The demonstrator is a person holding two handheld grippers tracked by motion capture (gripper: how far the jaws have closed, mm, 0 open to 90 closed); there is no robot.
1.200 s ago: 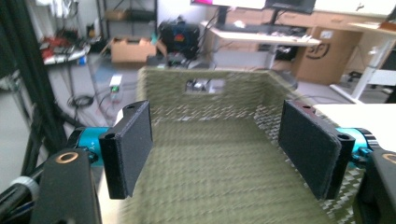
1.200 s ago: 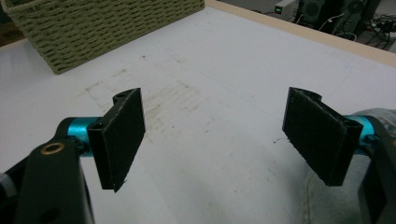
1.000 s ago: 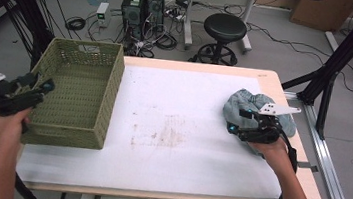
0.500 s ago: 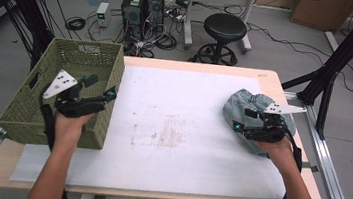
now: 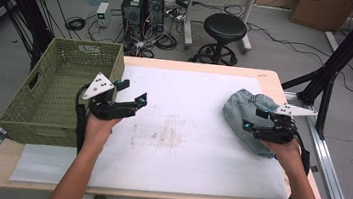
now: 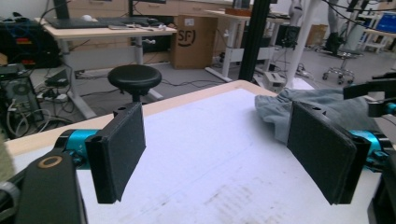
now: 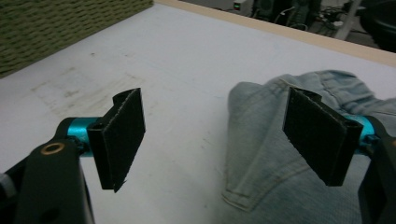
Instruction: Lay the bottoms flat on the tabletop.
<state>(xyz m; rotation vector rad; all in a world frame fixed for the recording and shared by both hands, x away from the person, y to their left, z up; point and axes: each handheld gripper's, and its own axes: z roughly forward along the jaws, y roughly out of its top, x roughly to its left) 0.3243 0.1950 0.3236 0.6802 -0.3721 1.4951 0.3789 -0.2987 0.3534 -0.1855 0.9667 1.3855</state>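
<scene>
A crumpled pair of light blue jeans point(image 5: 239, 110) lies at the right side of the white mat point(image 5: 184, 145). My right gripper point(image 5: 255, 119) hovers over the jeans' near edge, open, its jaws wide apart with nothing between them. In the right gripper view the denim point(image 7: 266, 154) lies below the gripper point(image 7: 215, 135), under its right jaw. My left gripper point(image 5: 133, 90) is open above the mat, just right of the green woven basket point(image 5: 59, 91). In the left gripper view, the gripper point(image 6: 219, 154) points across the mat toward the jeans point(image 6: 322, 105).
The basket stands on the table's left end, partly over the edge. A black stool point(image 5: 225, 27) and computer cases sit on the floor behind the table. A black frame post point(image 5: 340, 58) rises at the right rear corner.
My left gripper has swung right, from outside the basket, across it, to over the mat. The right gripper has barely moved above the jeans.
</scene>
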